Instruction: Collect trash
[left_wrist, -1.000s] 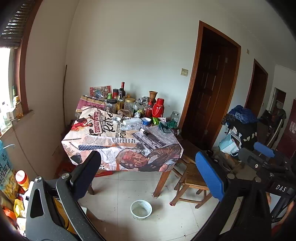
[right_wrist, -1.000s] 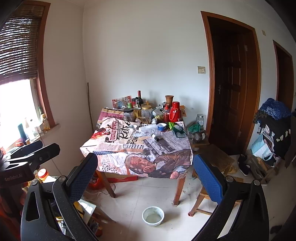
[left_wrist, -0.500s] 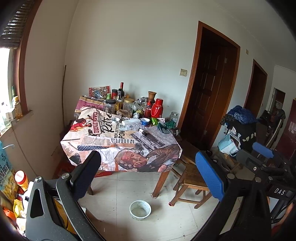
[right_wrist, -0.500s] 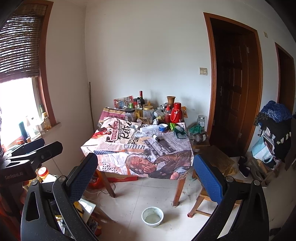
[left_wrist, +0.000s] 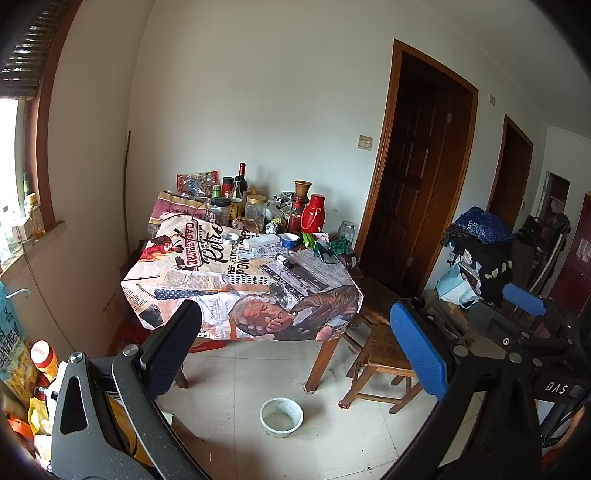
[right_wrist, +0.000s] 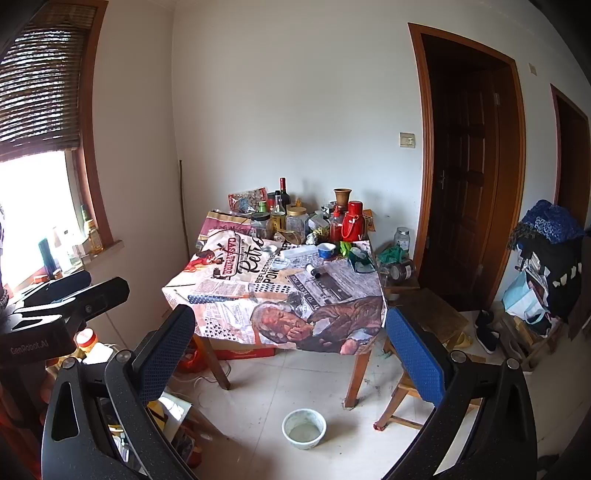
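Looks like the approach step: both the left tool (left_wrist: 295, 339) and right tool (right_wrist: 290, 341) gape wide, holding nothing, well apart from the cluttered table (right_wrist: 229, 291); next move means closing in and choosing 1 piece of trash

The room has white walls (right_wrist: 295, 110) and a pale tiled floor (right_wrist: 280, 376). A bright window (right_wrist: 33, 206) with a dark blind sits at the left of the frame. Two dark brown doors (right_wrist: 465, 177) fill the right side. A wooden table (right_wrist: 356, 373) stands in the middle, with a small wooden chair (left_wrist: 384, 354) beside it.
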